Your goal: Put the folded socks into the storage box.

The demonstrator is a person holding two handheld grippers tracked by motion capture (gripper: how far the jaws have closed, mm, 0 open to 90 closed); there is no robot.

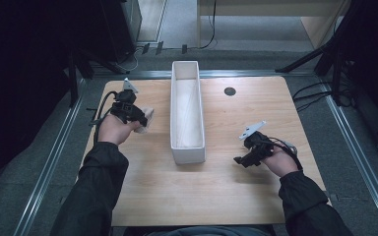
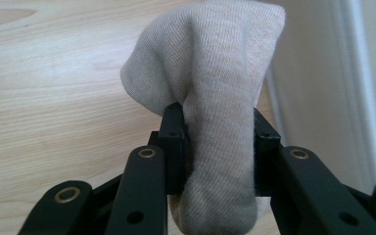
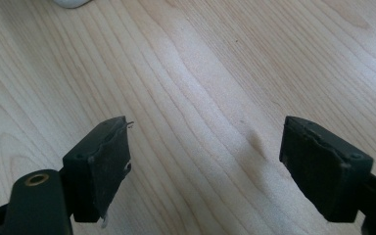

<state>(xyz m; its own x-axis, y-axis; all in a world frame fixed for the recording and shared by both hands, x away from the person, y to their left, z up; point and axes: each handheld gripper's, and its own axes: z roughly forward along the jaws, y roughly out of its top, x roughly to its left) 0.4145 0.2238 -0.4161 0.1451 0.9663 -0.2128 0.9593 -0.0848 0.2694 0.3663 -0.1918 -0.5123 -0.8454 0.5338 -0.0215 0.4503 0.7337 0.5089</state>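
Observation:
A beige knitted cloth bundle (image 2: 210, 93), like a rolled sock, is pinched between the two black jaws of my left gripper (image 2: 219, 147). From above, that left gripper (image 1: 139, 117) hovers over the table's left side with the cloth (image 1: 147, 117) sticking out toward the long white tray (image 1: 187, 147). My right gripper (image 1: 239, 160) rests low over the right half of the wooden table (image 1: 236, 196). In its own view the right gripper (image 3: 203, 166) stands wide open, with bare wood between the pads.
The narrow white tray runs front to back down the table's middle. A small dark round hole (image 1: 230, 91) sits in the tabletop at the back right. Metal rails (image 1: 54, 162) border the table. Dark stands and cables lie on the floor behind.

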